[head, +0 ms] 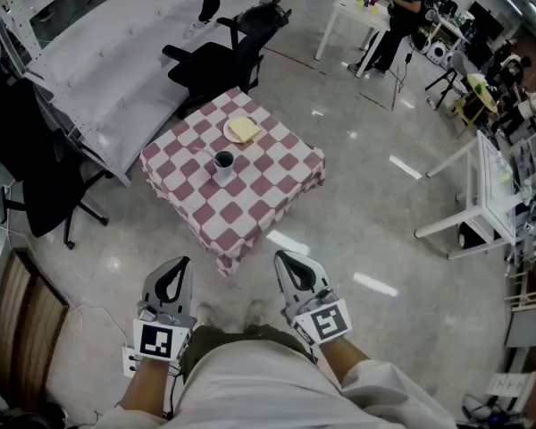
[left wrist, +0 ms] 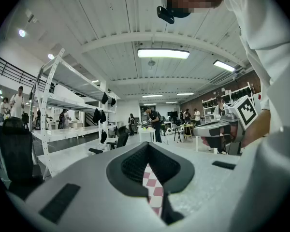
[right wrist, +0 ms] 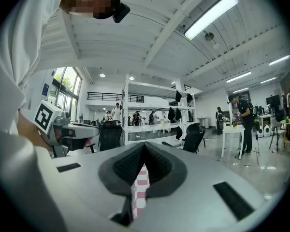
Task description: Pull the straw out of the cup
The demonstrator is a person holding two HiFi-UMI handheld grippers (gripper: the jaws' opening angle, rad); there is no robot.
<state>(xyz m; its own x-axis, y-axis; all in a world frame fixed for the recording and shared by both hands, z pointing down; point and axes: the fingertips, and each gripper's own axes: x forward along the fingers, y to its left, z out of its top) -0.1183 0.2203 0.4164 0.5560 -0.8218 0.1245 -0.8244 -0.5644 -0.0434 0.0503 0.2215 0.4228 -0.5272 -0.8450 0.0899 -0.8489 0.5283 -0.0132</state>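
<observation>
red-and-white checked cloth [head: 266,206] covers the small table ahead of me, and the task's things sit on it.

finding one: the dark cup [head: 223,162] stands upright near the middle of the tabletop, a little toward its left corner. a thin pale line that i take for the straw [head: 205,154] leans out of the cup toward that corner; it is too small to judge further. a plate [head: 241,130] with something pale yellow on it lies beyond the cup, toward the far corner, near it but apart.

finding two: my left gripper [head: 180,264] is held low in front of my body, over the floor, well apart from the table's near corner. its jaws are pressed together with nothing between them; only the checked cloth shows through the slot behind the tips. my right gripper [head: 282,258] is beside it, likewise short of the table, jaws together and empty.

assessment: nothing of the task is done. the straw is in the cup, untouched. all steps remain: reach the table, open one pair of jaws, take the straw above the rim, and draw it clear. i judge the other gripper may need to steady the cup, since a light cup could tip with the straw.
</observation>
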